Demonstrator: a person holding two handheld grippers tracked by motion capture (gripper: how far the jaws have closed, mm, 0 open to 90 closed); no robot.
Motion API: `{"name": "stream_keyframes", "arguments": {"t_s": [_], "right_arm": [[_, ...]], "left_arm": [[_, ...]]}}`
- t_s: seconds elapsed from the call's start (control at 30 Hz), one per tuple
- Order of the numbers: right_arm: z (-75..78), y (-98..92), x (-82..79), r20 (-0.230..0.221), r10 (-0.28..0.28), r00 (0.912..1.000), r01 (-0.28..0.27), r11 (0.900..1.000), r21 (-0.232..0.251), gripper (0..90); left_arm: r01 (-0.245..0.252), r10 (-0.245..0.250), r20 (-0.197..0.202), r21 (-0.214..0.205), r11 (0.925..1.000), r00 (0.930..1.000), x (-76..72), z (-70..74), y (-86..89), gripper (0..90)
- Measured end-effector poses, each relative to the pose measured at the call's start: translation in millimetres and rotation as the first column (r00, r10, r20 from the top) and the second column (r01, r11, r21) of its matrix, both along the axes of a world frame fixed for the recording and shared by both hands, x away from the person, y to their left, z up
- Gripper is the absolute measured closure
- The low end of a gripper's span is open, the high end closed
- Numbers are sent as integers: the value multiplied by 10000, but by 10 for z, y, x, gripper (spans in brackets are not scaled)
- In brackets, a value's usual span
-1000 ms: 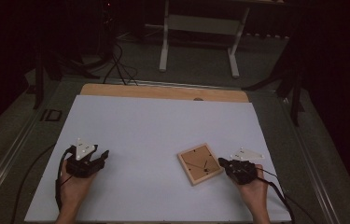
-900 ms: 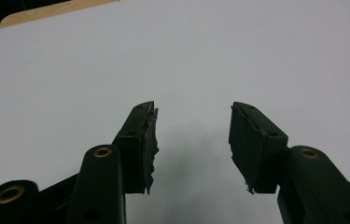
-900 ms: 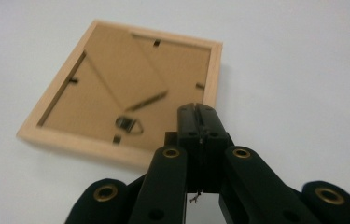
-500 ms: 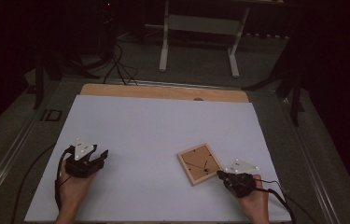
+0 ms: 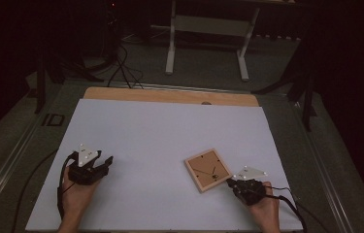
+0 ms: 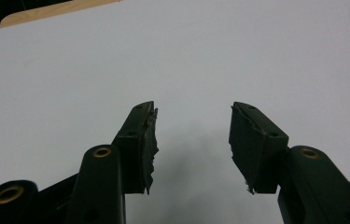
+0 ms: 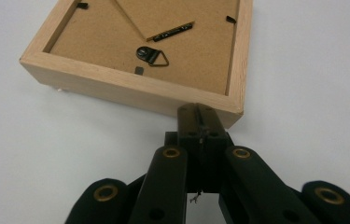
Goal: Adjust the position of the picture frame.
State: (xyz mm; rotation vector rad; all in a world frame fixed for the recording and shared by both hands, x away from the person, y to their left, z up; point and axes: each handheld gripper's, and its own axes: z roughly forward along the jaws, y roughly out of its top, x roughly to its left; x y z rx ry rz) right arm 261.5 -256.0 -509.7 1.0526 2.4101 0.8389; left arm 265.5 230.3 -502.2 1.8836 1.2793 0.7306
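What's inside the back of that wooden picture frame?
The wooden picture frame holds a brown backing board with a metal hanging ring, small black clips and a folding stand. Any picture is hidden underneath, facing the table.

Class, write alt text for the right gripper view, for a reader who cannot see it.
The right tool, jaws shut together, has its tip at the near corner of a pale wooden picture frame lying face down on a white table. The frame's brown backing shows a metal hanging ring.
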Motion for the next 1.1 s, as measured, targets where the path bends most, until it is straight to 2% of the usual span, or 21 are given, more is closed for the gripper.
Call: {"name": "stream_keyframes", "arguments": {"t_s": [0.17,0.37,0.57,0.9,1.1], "right_arm": [[3,-1,36,9,-102,9999,102,9999,-47,899],[-5,-13,152,87,-336,9994,337,9994,-37,899],[-73,6,279,-13,-648,9979,647,9971,-409,899],[-69,-5,497,-103,-1341,9909,1344,9903,350,899],[-68,52,627,-73,-1709,9853,1710,9835,596,899]], "left_arm": [[-14,14,-24,-5,10000,10000,1,-1,1,509],[19,-18,-33,38,10000,10000,-1,-1,-5,509],[21,-21,-36,49,10000,10000,3,-4,-4,508],[32,-32,-72,68,10000,10000,7,-11,-16,508],[39,-39,-83,70,10000,10000,9,-13,-15,508]]}}
